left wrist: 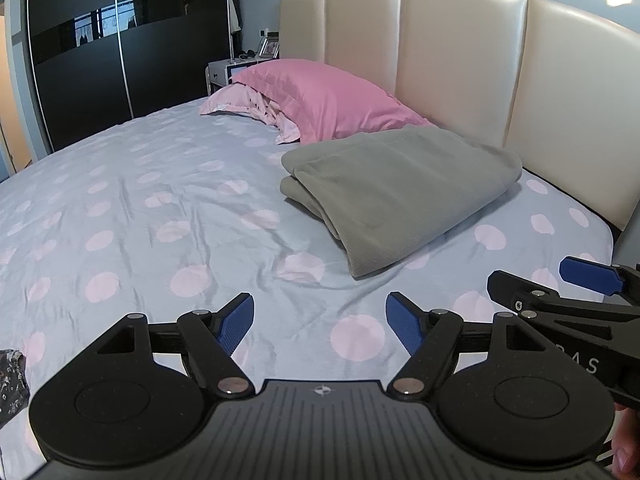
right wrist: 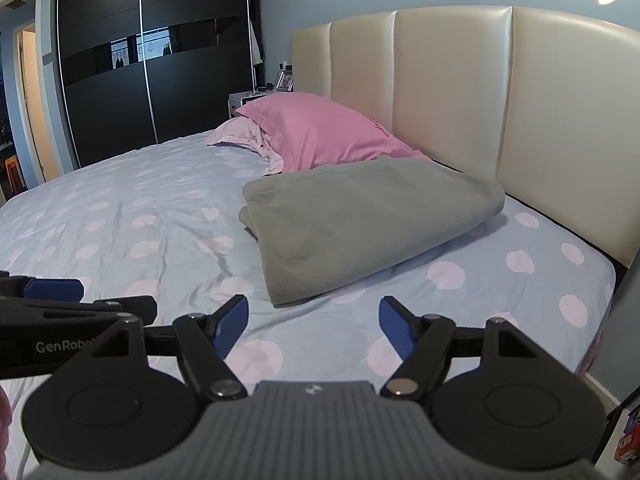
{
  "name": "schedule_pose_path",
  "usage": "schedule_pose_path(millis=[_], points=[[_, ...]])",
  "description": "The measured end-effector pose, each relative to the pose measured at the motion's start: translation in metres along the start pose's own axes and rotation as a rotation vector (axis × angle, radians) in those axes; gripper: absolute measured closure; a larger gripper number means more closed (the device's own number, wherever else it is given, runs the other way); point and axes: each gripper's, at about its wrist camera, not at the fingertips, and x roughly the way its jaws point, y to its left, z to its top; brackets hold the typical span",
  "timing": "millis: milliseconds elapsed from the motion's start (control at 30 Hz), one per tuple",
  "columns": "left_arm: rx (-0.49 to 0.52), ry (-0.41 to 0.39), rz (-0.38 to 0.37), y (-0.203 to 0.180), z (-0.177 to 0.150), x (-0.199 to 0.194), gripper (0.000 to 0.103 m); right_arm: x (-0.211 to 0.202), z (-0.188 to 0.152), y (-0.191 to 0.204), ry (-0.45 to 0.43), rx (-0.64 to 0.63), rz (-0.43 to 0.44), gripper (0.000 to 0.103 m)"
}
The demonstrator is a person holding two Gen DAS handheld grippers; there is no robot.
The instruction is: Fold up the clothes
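A folded grey blanket [left wrist: 400, 192] lies on the bed near the headboard; it also shows in the right wrist view [right wrist: 360, 224]. A dark patterned garment [left wrist: 12, 380] peeks in at the far left edge of the left wrist view. My left gripper [left wrist: 320, 326] is open and empty, held above the sheet short of the blanket. My right gripper [right wrist: 314, 322] is open and empty, beside the left one, just short of the blanket's near corner. Each gripper shows at the edge of the other's view.
The bed has a blue sheet with pink dots [left wrist: 160, 208]. Pink pillows [left wrist: 320, 100] lie against a cream padded headboard [left wrist: 460, 60]. A dark wardrobe [left wrist: 120, 40] and a nightstand [left wrist: 228, 72] stand beyond the bed. The mattress edge [right wrist: 600, 280] is at right.
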Motion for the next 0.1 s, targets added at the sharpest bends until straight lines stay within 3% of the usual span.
schedule_pose_path(millis=[100], points=[[-0.001,-0.009,-0.01,0.0013,-0.0011,-0.002,0.035,-0.0009,0.0,0.0009,-0.001,-0.004,0.001,0.028]])
